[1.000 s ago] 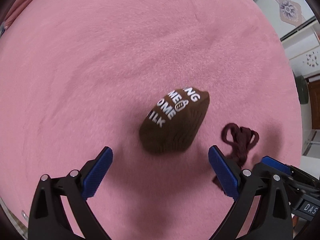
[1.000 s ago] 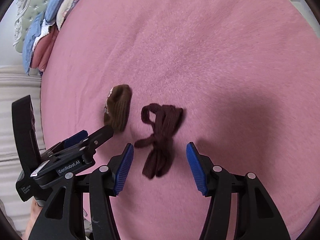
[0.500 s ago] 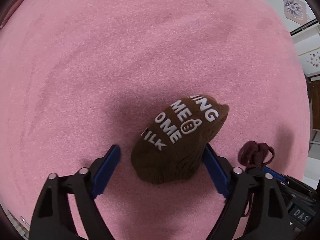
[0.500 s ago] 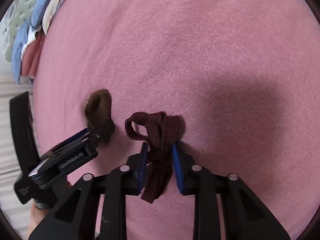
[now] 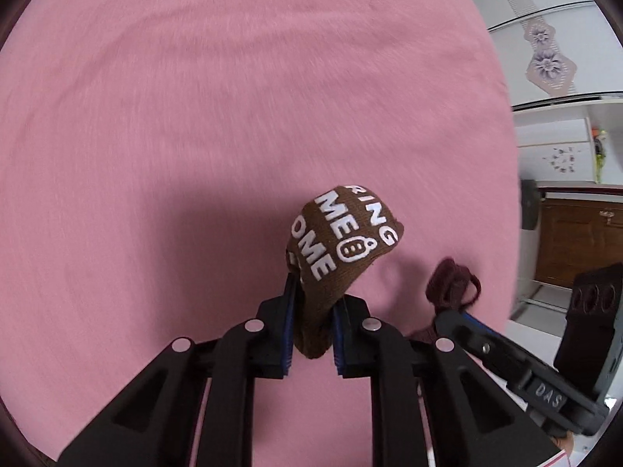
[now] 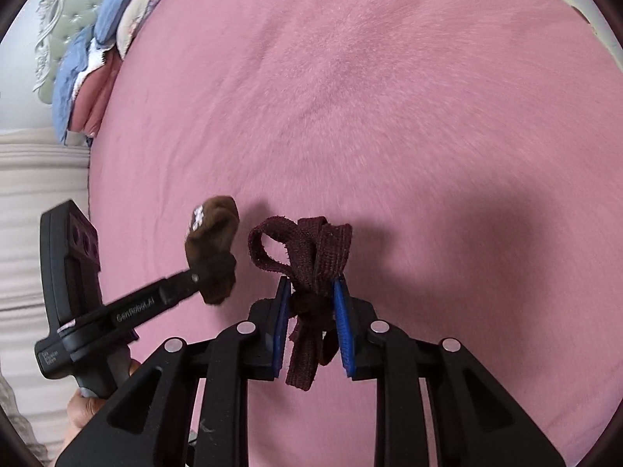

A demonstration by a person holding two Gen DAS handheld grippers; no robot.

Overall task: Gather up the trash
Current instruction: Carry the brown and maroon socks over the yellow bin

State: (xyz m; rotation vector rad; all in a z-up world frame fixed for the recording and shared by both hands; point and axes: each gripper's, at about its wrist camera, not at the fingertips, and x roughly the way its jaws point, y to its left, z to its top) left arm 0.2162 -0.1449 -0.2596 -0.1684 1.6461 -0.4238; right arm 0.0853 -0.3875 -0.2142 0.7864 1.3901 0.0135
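Your left-wrist view: brown sock (image 5: 342,249) carries white lettering, readable parts "RING", "ME", "OME", plus small bottle-like symbol; first letters cut off by fold. Right gripper (image 5: 545,393) body reads "DAS". Your right-wrist view: left gripper (image 6: 136,307) side reads "GenRobot.AI"; small white label below it illegible.

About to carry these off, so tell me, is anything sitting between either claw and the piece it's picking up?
No. The left claw is shut on the brown sock, and the right claw is shut on the maroon strap.
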